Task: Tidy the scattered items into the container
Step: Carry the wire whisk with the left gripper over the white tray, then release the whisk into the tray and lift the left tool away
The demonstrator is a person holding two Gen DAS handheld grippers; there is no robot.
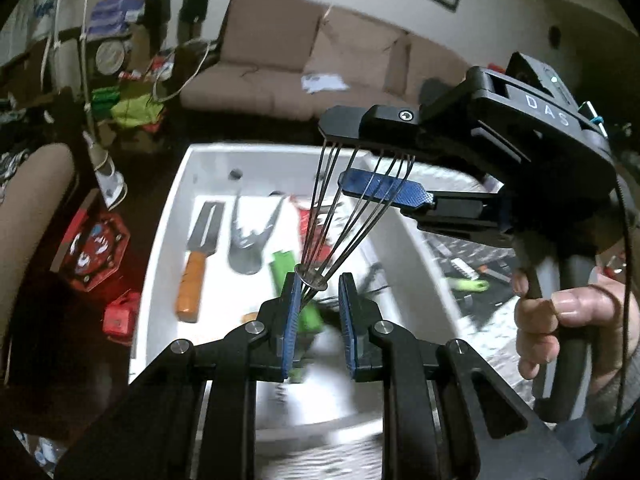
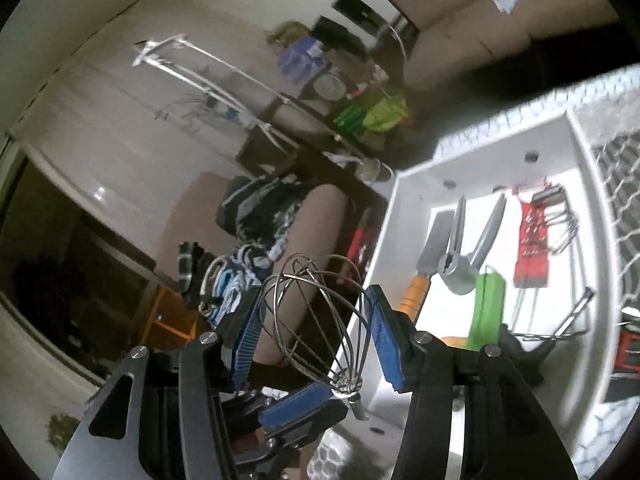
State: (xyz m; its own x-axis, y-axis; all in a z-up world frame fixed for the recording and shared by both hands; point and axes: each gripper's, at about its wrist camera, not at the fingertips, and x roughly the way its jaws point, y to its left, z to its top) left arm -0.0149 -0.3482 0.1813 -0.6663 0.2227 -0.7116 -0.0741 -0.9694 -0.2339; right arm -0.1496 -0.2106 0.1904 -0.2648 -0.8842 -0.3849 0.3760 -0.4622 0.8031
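A wire whisk [image 1: 340,208] is carried between two hand-held tools above a white bin [image 1: 168,216]. The left tool [image 1: 320,300] is clenched on the whisk's neck, at the small metal collar where the wires gather. The right tool [image 2: 316,320] grasps the wire cage, one blue pad on either side of the loops; in the left wrist view its upper finger lies over the top of the wires and a hand [image 1: 560,320] grips its handle.

The bin stands on a desk covered with a patterned cloth [image 2: 616,208]. Inside it lie a knife with an orange handle [image 1: 198,260], grey tongs [image 1: 250,240], a green utensil [image 2: 486,308], a red slotted utensil [image 2: 532,240] and some wire-handled pieces [image 2: 560,220].

Background: a brown sofa [image 1: 300,56] and a shelf of mixed household clutter [image 1: 116,52]. Both views are blurred toward the edges.
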